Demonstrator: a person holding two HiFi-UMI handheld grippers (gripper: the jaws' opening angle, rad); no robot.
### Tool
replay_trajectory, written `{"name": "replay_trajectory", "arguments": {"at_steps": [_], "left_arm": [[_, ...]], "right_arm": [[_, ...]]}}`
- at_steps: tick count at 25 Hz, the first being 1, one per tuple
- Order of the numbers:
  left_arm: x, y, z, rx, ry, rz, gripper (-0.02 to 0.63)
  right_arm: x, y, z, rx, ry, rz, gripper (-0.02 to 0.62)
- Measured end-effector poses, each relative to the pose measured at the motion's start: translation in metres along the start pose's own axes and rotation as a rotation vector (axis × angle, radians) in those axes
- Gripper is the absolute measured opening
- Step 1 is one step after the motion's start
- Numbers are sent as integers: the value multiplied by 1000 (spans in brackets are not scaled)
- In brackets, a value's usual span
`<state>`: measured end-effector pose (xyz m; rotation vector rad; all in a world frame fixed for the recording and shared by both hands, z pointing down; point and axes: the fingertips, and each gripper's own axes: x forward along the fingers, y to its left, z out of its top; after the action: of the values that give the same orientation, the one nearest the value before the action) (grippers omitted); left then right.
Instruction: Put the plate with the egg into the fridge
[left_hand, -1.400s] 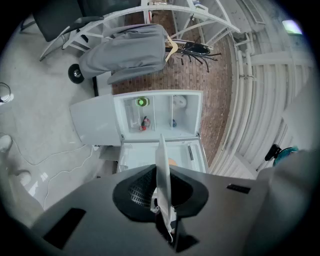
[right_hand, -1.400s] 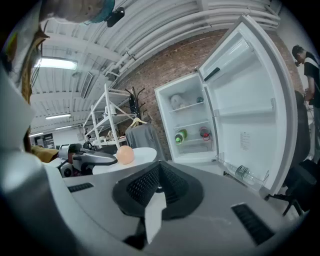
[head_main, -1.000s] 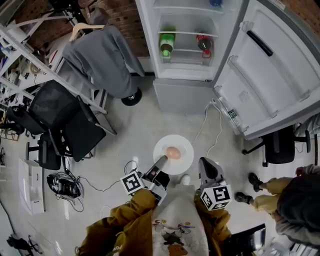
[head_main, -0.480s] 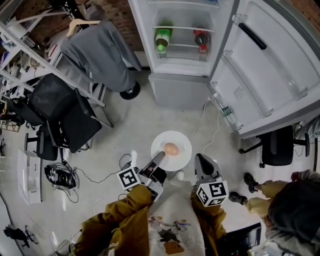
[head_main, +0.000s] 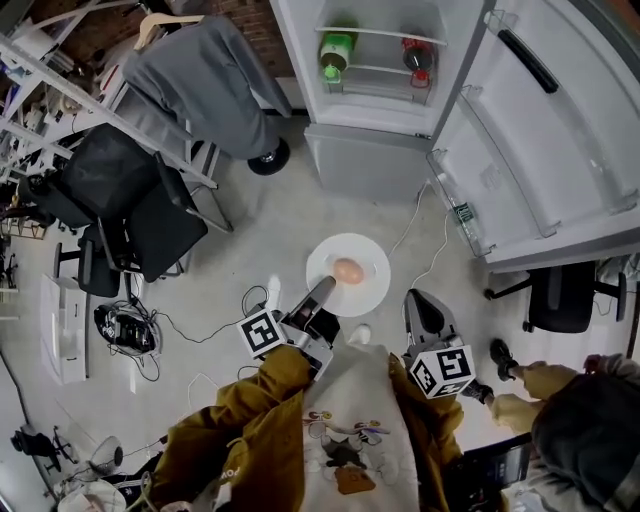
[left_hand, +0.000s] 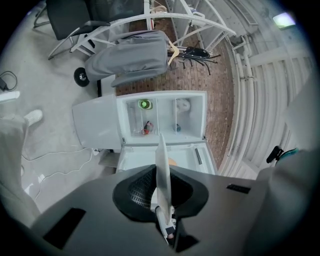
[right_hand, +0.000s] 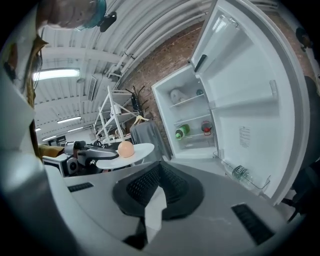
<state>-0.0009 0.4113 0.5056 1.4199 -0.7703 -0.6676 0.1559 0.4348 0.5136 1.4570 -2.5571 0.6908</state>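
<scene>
A white plate (head_main: 362, 292) with a tan egg (head_main: 348, 270) on it hangs over the floor in front of the open fridge (head_main: 372, 110). My left gripper (head_main: 325, 290) is shut on the plate's near-left rim. In the left gripper view the plate (left_hand: 162, 165) stands edge-on between the jaws of my left gripper (left_hand: 163, 200), with the fridge (left_hand: 160, 117) beyond. My right gripper (head_main: 416, 300) is shut and empty, just right of the plate. The right gripper view shows the plate (right_hand: 135, 156), the egg (right_hand: 125, 148) and the fridge (right_hand: 192, 122).
The fridge door (head_main: 545, 130) swings open to the right, with a bottle (head_main: 464, 214) in its lower shelf. A green bottle (head_main: 336, 46) and a red-capped one (head_main: 417, 54) lie on a shelf. A grey jacket (head_main: 200, 85), black chairs (head_main: 125, 215) and cables (head_main: 150, 330) lie left. A person's legs (head_main: 530, 385) are right.
The plate, held in my left gripper, has moved a little forward toward the fridge. My right gripper has kept its place beside it, still shut.
</scene>
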Motion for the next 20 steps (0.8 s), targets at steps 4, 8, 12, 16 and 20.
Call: {"name": "replay_trajectory", "arguments": {"at_steps": [4,8,12,16,20], "left_arm": [[28,4,22,-8,19,-13,29],[69,6,62,-19,39,-46,29],[115,3,118,-24,97,-60,29],[165,-13,174,-7,165,-51,29],[207,-17,218,-43,219,-32,29]], "right_arm": [[33,-2,6,-11,1,16,6],[84,-12,17,-8,11,17,6],[151,-16,32,24,42,13,6],[219,-25,75,36,24,-23,6],[274,-40,111,56,10,-86,6]]}}
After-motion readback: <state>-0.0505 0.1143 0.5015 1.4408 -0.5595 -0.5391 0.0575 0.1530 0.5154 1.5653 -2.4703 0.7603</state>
